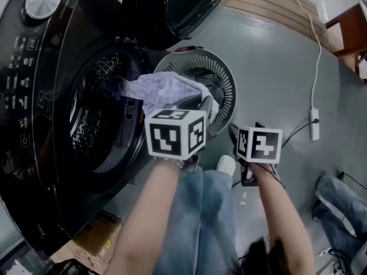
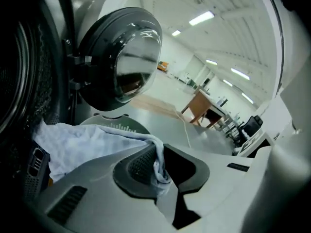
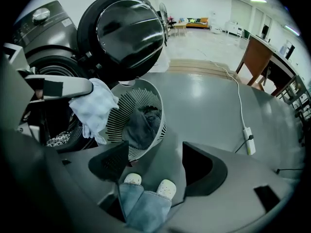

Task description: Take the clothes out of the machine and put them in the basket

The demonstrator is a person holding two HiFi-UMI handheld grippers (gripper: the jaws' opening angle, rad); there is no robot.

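Left tool [image 2: 160, 168]: clamped shut on bunched edge of pale white-lilac cotton garment [image 1: 166, 90].
Right tool [image 3: 155, 166]: jaws apart, nothing gripped, hanging near basket.
Garment: stretched from drum mouth of black front-loading washing machine [image 1: 34, 113] to over rim of white slatted round plastic basket [image 1: 228, 82]; tail end at drum.
Risks, judged: thin pinch slipping under drag; tail snagging on door seal; cloth dropping to grey floor [image 1: 275, 56] short of basket.
Count: tools 2; pale garment 1; dark crumpled garment [image 3: 141, 127] in basket, at least 1; basket 1; machine 1.

Right tongs [image 3: 158, 165] stand spread beside basket [image 3: 127, 111] holding dark clothes [image 3: 142, 127].
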